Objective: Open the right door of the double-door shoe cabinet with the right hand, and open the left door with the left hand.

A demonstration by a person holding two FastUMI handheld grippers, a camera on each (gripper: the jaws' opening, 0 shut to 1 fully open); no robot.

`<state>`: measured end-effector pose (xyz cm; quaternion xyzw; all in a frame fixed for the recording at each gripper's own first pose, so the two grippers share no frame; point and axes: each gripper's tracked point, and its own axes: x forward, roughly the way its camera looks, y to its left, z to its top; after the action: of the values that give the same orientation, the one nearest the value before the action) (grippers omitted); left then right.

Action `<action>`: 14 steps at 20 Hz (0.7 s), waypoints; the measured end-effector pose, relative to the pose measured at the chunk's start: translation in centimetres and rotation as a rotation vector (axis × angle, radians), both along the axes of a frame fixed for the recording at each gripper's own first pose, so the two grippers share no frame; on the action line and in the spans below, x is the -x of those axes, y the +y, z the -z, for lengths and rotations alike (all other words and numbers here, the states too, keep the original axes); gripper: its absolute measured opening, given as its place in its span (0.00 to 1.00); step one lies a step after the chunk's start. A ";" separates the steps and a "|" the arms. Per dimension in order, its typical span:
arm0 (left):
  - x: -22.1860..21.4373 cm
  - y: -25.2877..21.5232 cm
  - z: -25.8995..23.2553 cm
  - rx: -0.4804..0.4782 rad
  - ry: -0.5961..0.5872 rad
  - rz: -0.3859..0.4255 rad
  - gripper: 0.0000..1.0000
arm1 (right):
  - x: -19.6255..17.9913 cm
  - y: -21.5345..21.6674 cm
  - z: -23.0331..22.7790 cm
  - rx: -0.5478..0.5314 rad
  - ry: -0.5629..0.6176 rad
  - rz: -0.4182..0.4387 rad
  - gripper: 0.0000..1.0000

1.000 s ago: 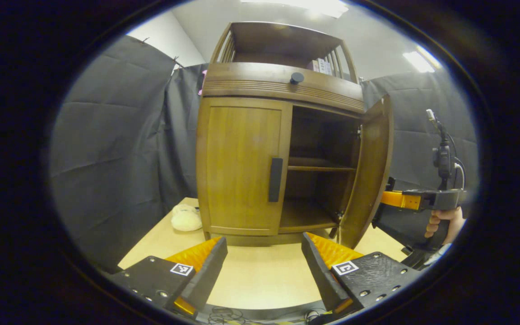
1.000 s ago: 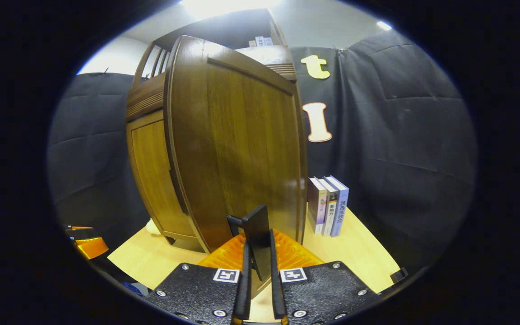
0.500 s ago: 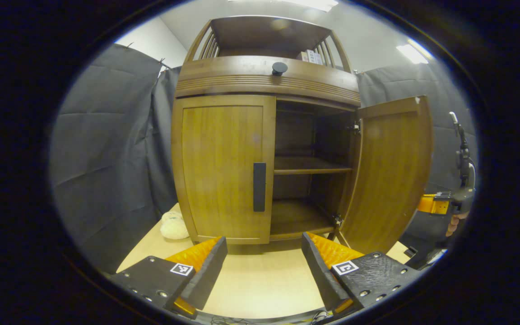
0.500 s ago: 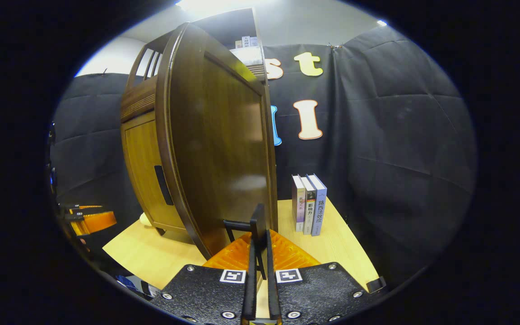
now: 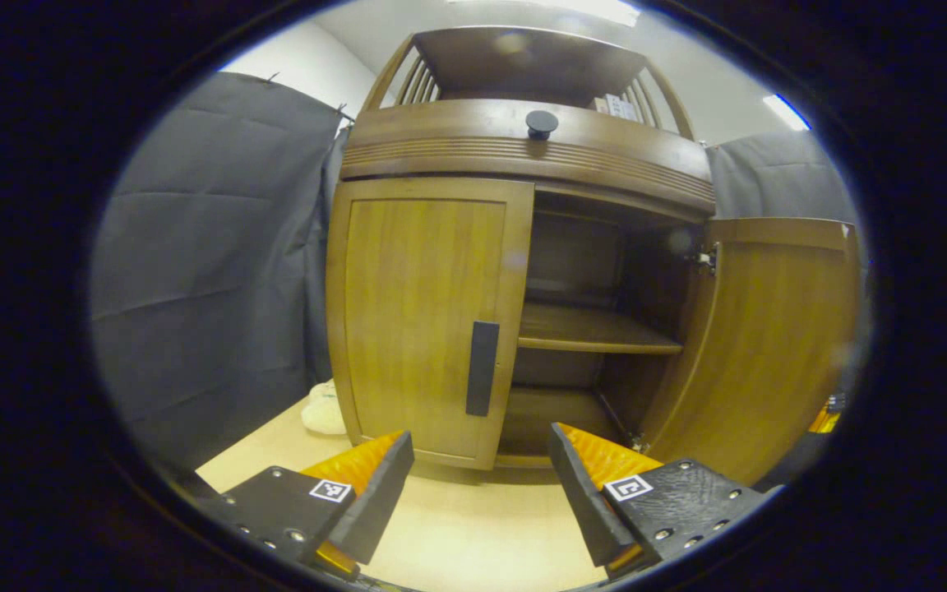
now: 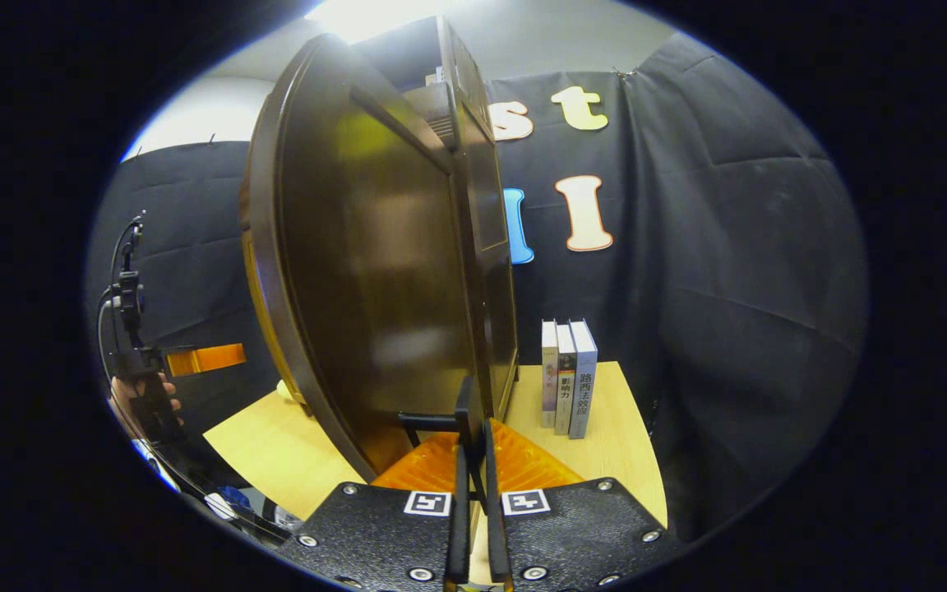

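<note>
On the table point(image 5: 473, 543), left tongs point(image 5: 478, 485) gape; right tongs point(image 6: 473, 493) clamp the right door's handle point(image 6: 464, 415), partly hidden.

A recording booth staged as a home: black cloth walls point(image 5: 194, 247) surround a wooden cabinet point(image 5: 432, 321) and upright books point(image 6: 569, 378) on a light tabletop point(image 6: 276, 460)

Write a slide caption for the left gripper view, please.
Open left gripper faces the shoe cabinet: left door closed, right door swung wide.

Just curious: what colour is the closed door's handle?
Black handle, clearest in the left gripper view.
</note>
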<state>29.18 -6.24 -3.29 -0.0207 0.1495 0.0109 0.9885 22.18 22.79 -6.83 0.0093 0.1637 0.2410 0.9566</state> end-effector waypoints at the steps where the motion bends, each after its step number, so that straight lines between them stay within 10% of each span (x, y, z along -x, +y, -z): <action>1: -0.5 -0.3 -0.1 0.000 0.002 -0.021 1.00 | 0.3 0.3 0.2 -0.030 0.020 -0.016 0.09; 9: -4.0 0.3 -3.2 -0.036 -0.075 -0.106 1.00 | 1.3 0.0 0.1 -0.056 0.052 -0.110 0.17; 14: -7.9 0.6 -2.3 -0.012 -0.097 -0.088 1.00 | 1.8 -2.7 -0.5 -0.106 0.108 0.042 0.68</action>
<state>37.09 -5.61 -0.99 -0.0217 0.1005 0.0543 0.9932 20.36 20.11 -6.38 0.0763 0.2018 0.2282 0.9494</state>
